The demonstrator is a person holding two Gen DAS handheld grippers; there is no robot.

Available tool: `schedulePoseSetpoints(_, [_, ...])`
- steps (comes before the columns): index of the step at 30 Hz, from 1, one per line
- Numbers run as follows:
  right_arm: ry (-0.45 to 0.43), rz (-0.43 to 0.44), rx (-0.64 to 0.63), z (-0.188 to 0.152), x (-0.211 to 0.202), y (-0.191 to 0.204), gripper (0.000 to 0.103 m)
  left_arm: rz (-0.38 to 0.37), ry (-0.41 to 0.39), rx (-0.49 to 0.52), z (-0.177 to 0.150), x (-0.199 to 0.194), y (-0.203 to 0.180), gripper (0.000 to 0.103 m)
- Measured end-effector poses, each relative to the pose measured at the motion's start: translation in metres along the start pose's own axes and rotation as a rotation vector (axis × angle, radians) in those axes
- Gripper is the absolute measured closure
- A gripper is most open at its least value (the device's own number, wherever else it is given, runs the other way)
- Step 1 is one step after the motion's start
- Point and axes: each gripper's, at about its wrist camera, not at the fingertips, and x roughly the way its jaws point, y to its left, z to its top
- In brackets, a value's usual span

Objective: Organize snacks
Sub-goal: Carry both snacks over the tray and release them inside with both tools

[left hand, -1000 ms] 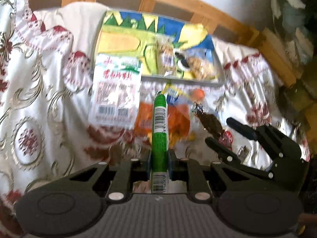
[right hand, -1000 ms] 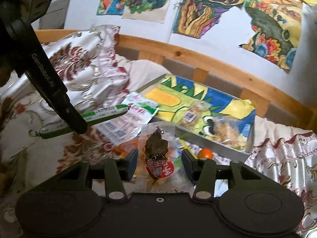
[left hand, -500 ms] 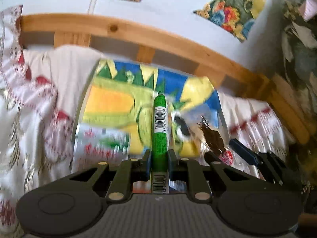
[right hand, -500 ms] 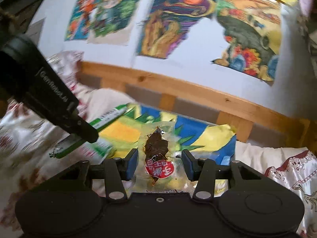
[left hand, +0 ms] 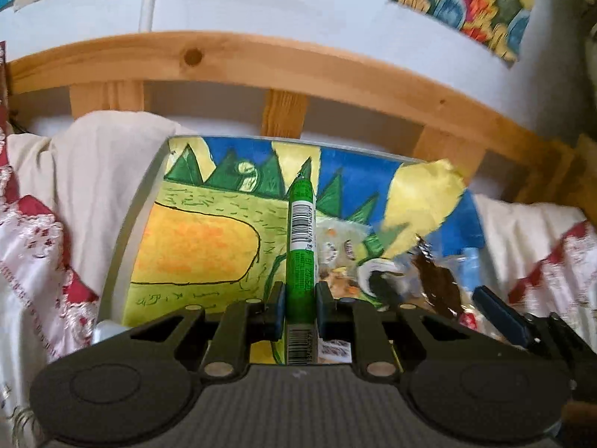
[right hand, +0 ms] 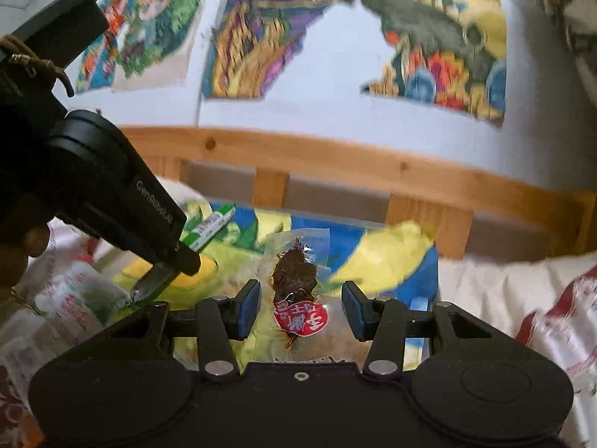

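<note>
**Both snacks held over the painted tray**

At the left edge of the bed, you had the white cloth with red embroidered trim (left hand: pixel 44 224) lying rumpled beside the shallow grey-rimmed tray lined with a green, yellow and blue painting (left hand: pixel 123 257). Your left gripper (left hand: pixel 300 295) was clenched on the thin green sausage stick with white barcode labels (left hand: pixel 300 224); the pads pressed its lower part from both sides and the stick ran straight ahead, its tip over the painted green spikes near the tray's far edge. In the right wrist view the same stick (right hand: pixel 211 226) poked out beyond the black left gripper (right hand: pixel 175 257), above the tray's left half.

Further right, your right gripper (right hand: pixel 300 308) held the clear plastic packet with a dark brown dried snack and a round red label (right hand: pixel 298 287). The blue pads sat at the packet's two side edges, partly closed, and the packet stood upright between them over the middle of the tray. From the left wrist view that packet (left hand: pixel 436 283) showed blurred near the tray's right edge, with a blue fingertip (left hand: pixel 500 313) of the right gripper beside it. Some small wrapped snacks (left hand: pixel 335 250) already lay in the tray, too blurred to identify.

Behind the tray ran the curved wooden bed rail (left hand: pixel 283 63), and colourful paintings (right hand: pixel 261 26) hung on the white wall above it.
</note>
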Motion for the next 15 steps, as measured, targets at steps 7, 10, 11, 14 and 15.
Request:
schedulePoseSetpoints(7, [0.030,-0.021,0.010,-0.008,0.017,-0.006,0.053,0.034,0.011,-0.021,-0.007,0.031,0.007,0.085])
schedulePoseSetpoints(10, [0.022,-0.030,-0.015,-0.010,0.020,-0.002,0.053,0.053,0.011,-0.020,-0.010,0.036,0.009,0.085])
schedulePoseSetpoints(11, [0.023,-0.034,-0.025,-0.010,0.021,-0.001,0.053,0.059,0.012,-0.020,-0.011,0.037,0.009,0.085])
schedulePoseSetpoints(14, [0.027,-0.056,-0.077,-0.012,0.024,0.006,0.052,0.066,0.023,-0.016,-0.015,0.039,0.008,0.085])
schedulePoseSetpoints(15, [0.031,-0.060,-0.092,-0.013,0.025,0.008,0.052,0.069,0.025,-0.014,-0.015,0.039,0.008,0.085])
